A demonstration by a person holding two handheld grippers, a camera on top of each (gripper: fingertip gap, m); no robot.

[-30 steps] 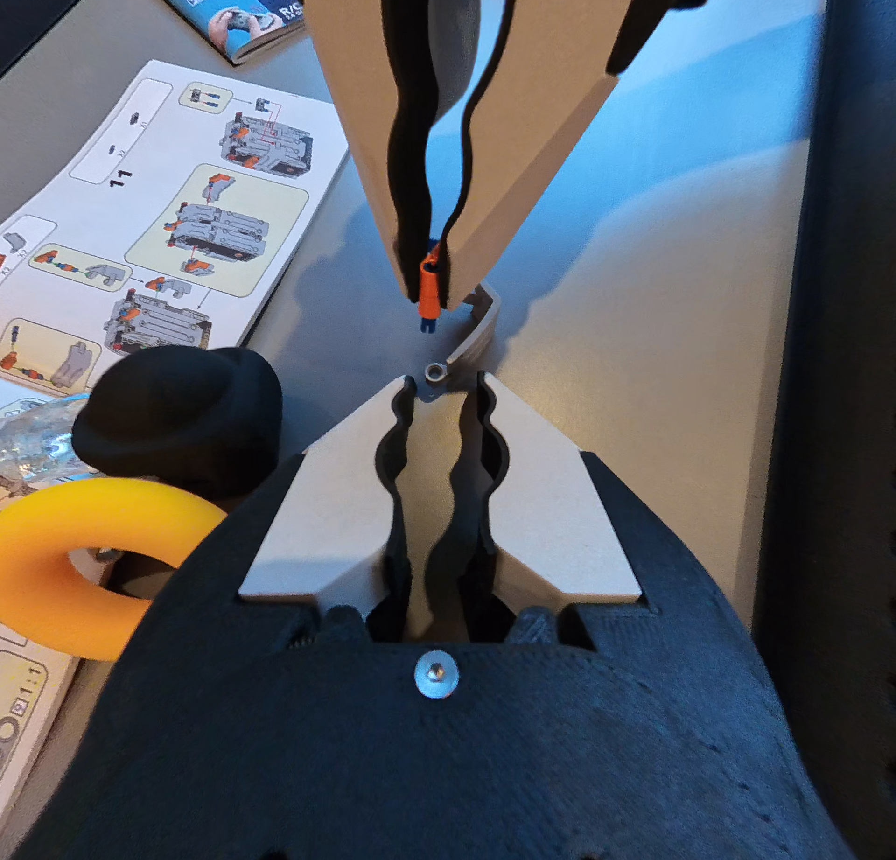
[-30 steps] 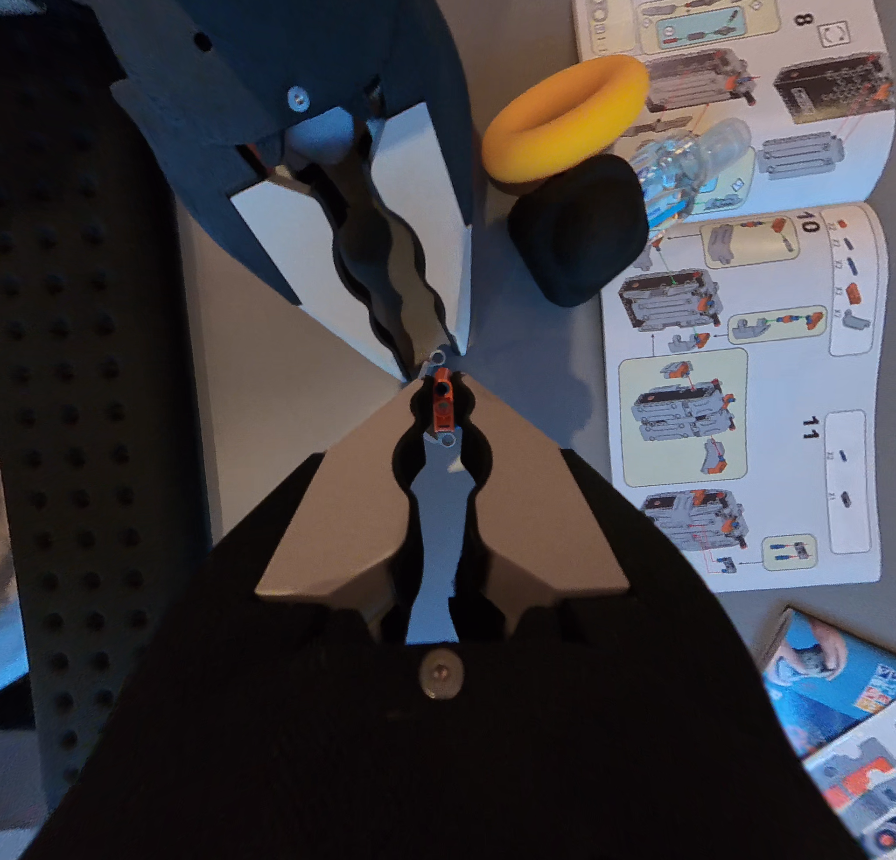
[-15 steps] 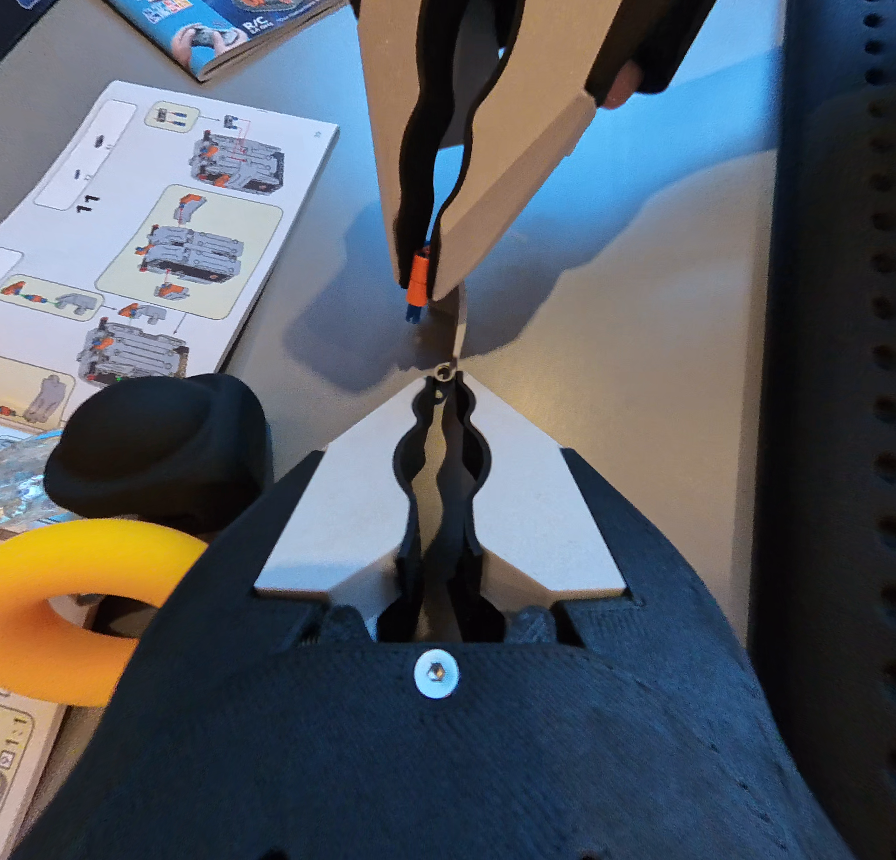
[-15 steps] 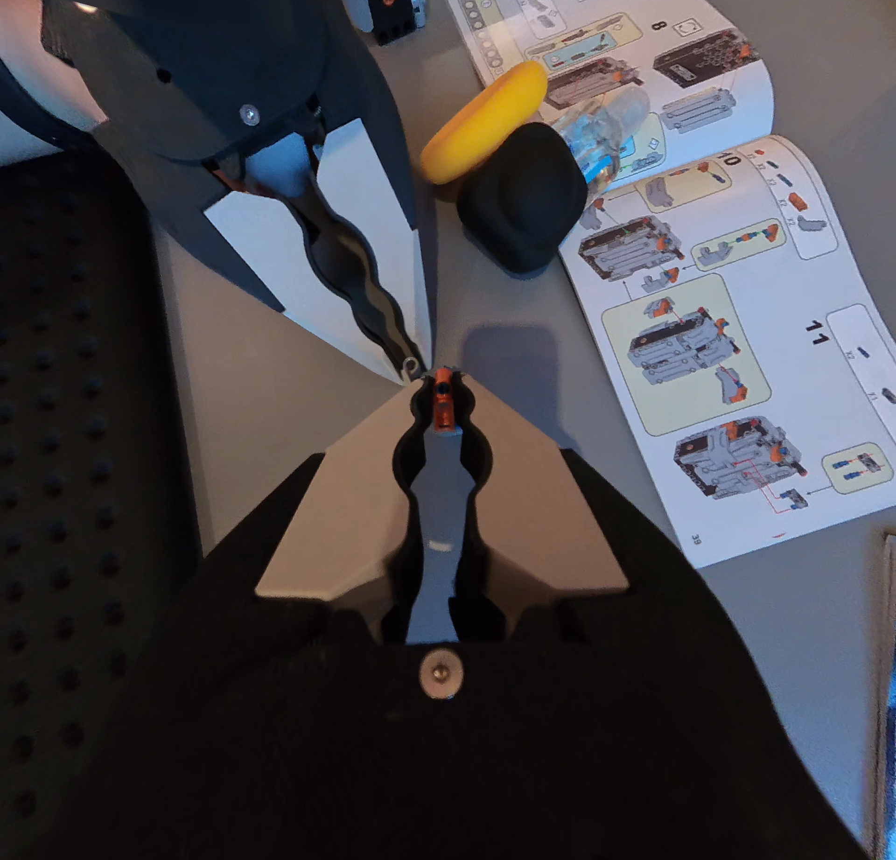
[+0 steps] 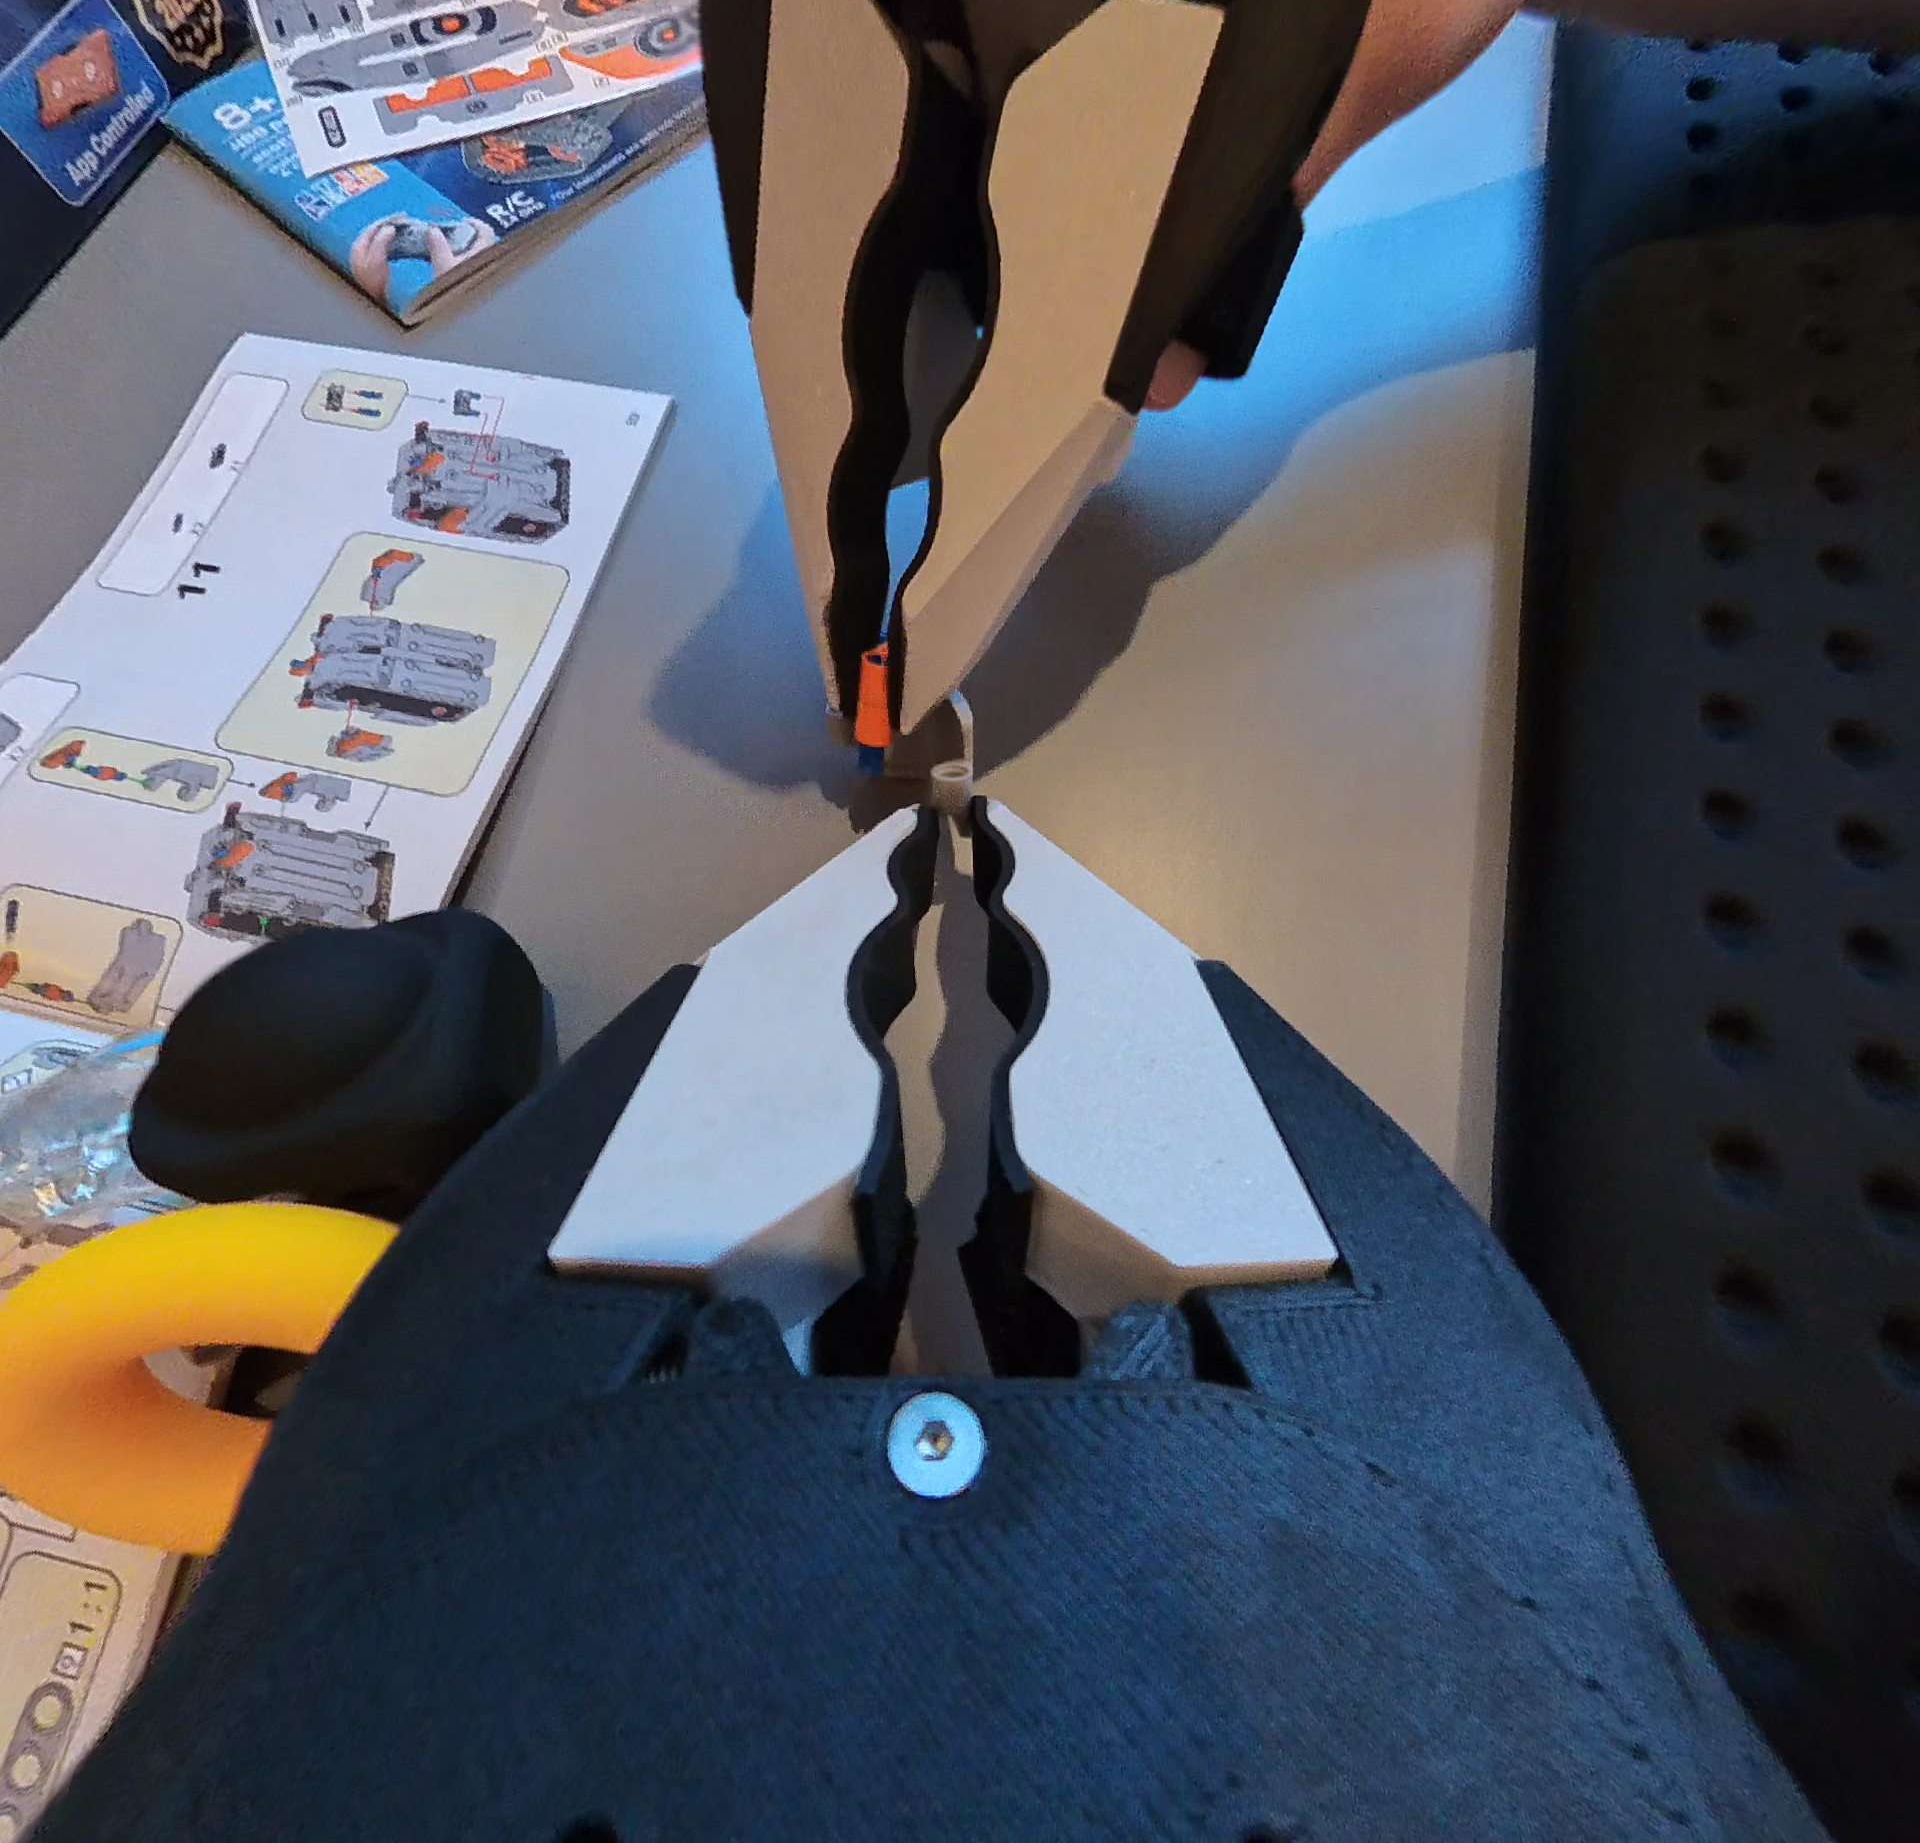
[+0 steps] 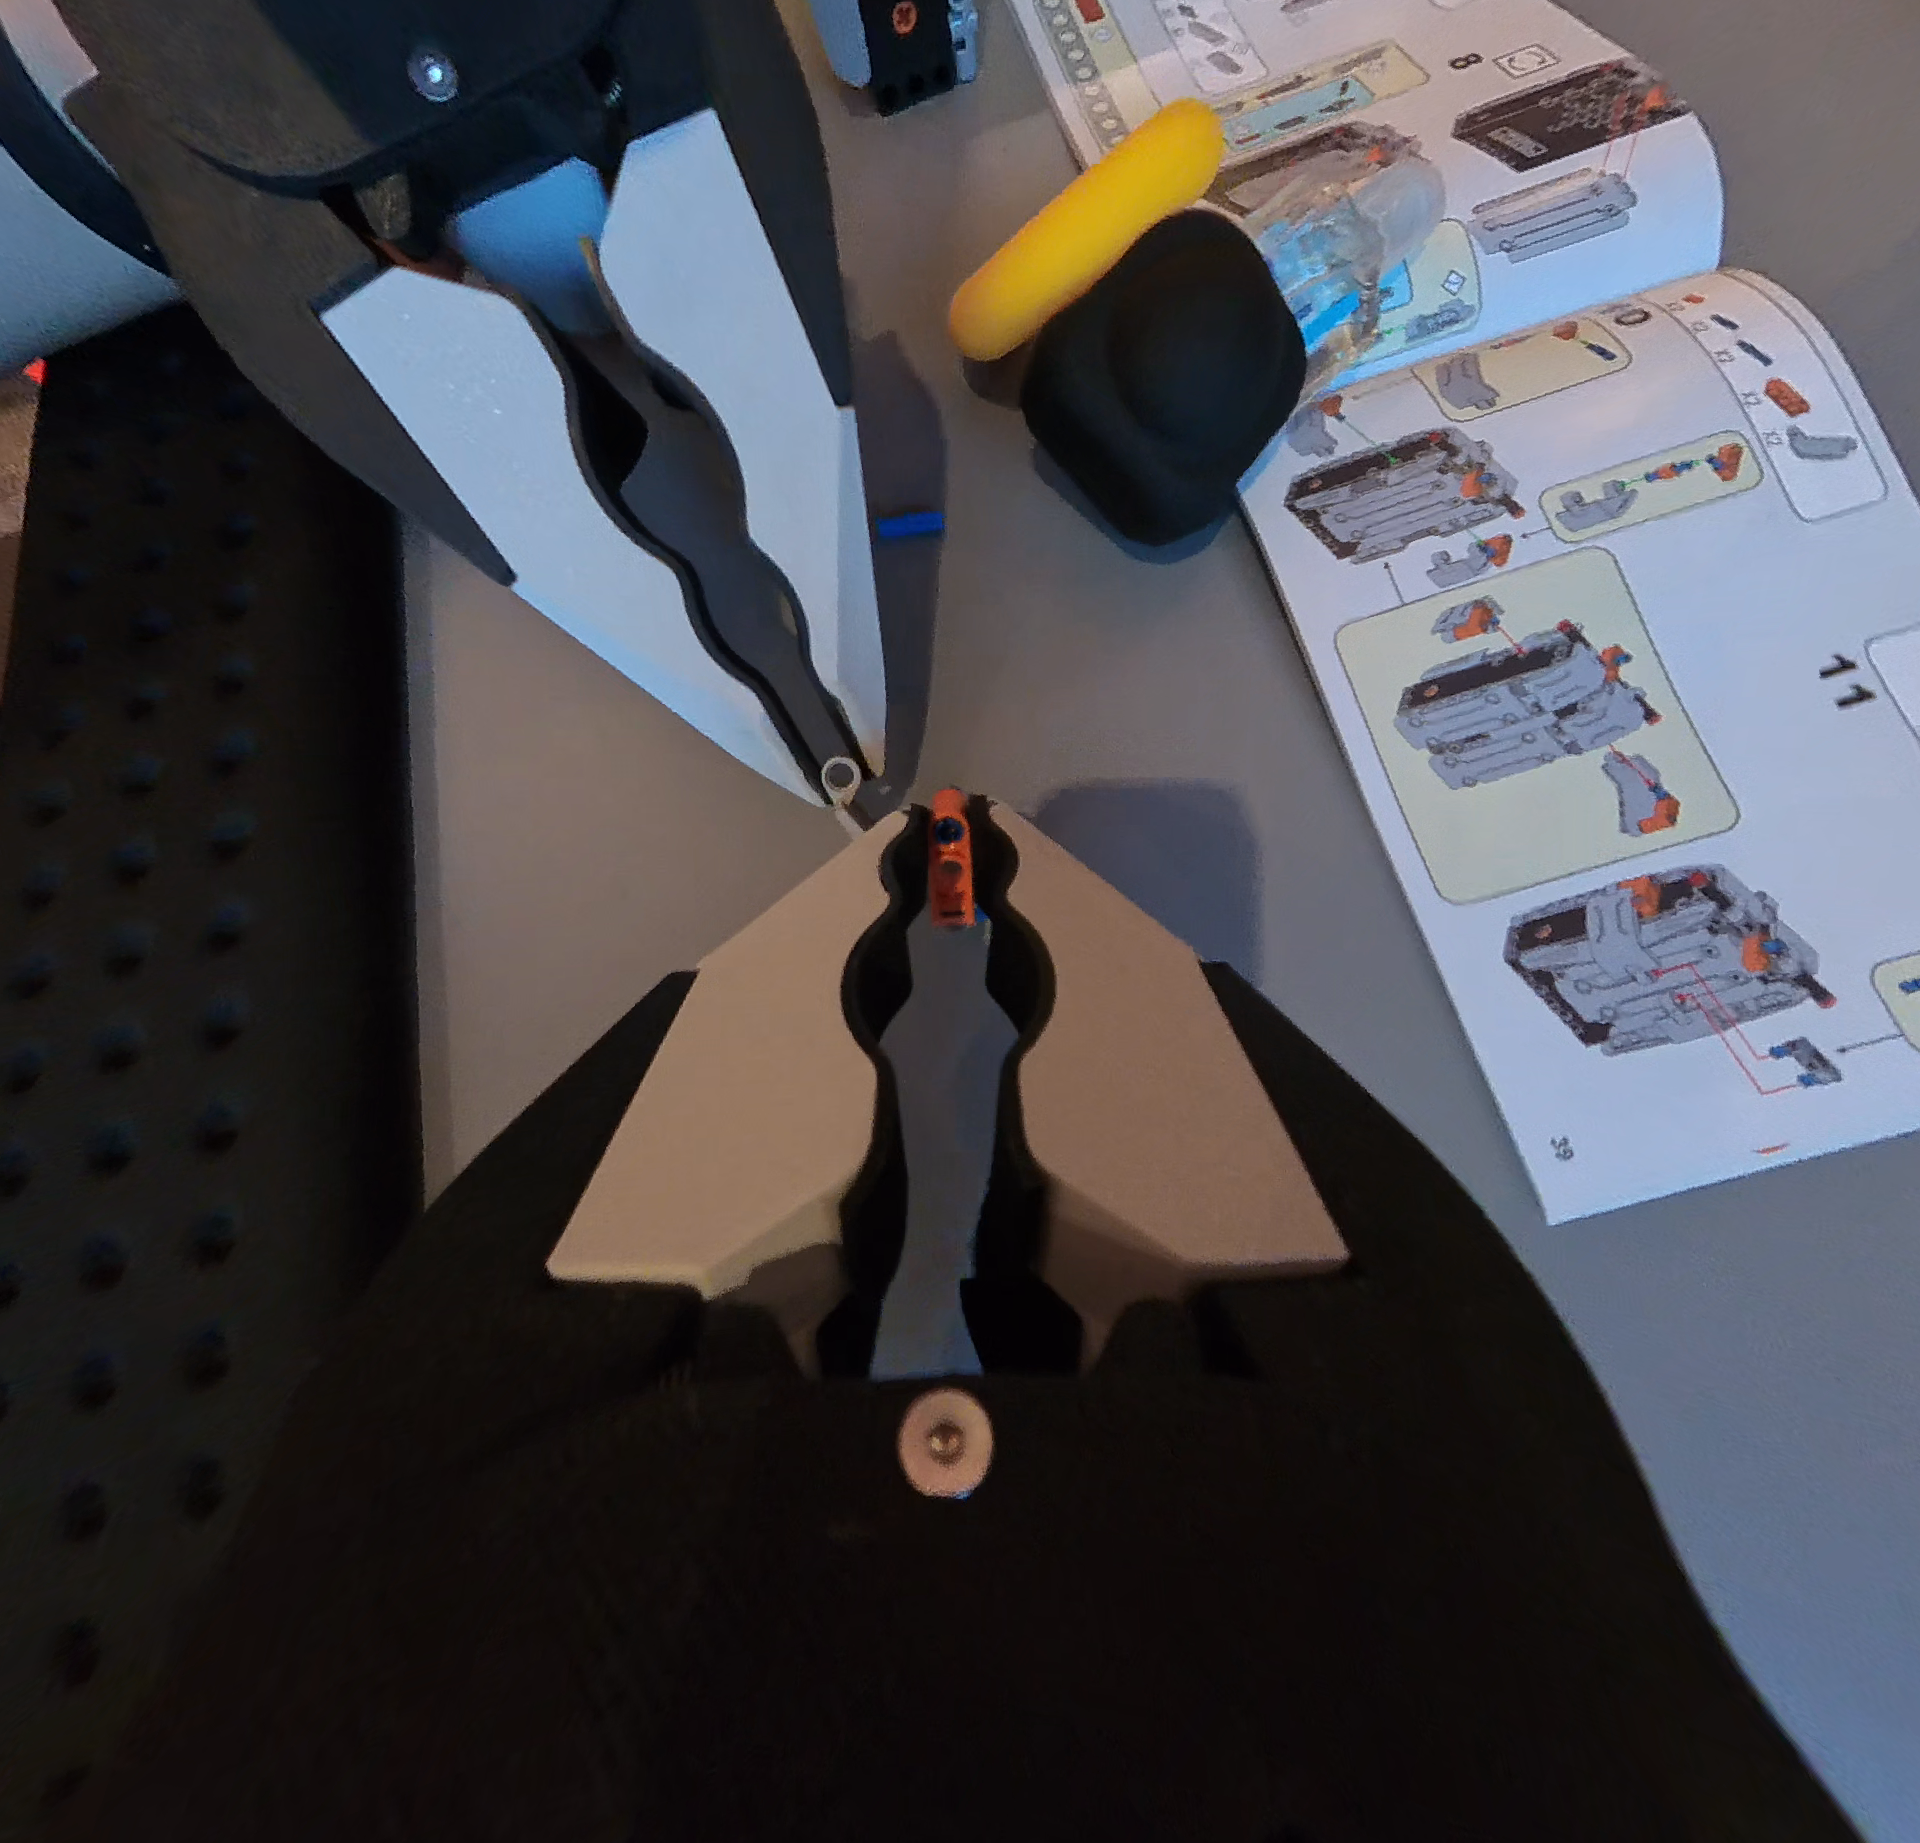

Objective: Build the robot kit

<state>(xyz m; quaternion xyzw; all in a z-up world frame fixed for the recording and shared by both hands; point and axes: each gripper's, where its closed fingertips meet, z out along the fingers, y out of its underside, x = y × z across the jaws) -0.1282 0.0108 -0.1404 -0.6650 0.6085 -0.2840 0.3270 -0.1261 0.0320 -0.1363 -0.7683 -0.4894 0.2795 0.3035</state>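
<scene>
My left gripper (image 5: 948, 814) is shut on a small curved grey building-toy piece (image 5: 954, 765), whose round end pokes out past the fingertips. My right gripper (image 6: 948, 825) is shut on a small orange connector with a blue pin (image 6: 950, 863). The two grippers meet tip to tip above the grey table (image 5: 1299, 754). In the left wrist view the right gripper (image 5: 878, 723) comes down from above with the orange connector (image 5: 871, 697) just left of the grey piece. In the right wrist view the left gripper (image 6: 847, 791) shows the grey piece's ring end (image 6: 837, 780) close to the orange connector.
An open instruction booklet (image 5: 343, 630) (image 6: 1558, 650) lies on the table. A yellow ring (image 6: 1091, 235), a black rounded block (image 6: 1164, 380) and a clear plastic bag (image 6: 1351, 224) rest on it. A small blue pin (image 6: 910, 525) lies loose. A dark studded mat (image 5: 1745, 754) borders the table. Left tips and right tips are each some 9 centimeters from the black rounded block (image 6: 1164, 380). It is also in sight in the left wrist view (image 5: 366, 973).
The left gripper closed on the grey piece and lifted it. Both grippers have drawn together, and the grey piece's ring end now sits right beside the orange connector.
</scene>
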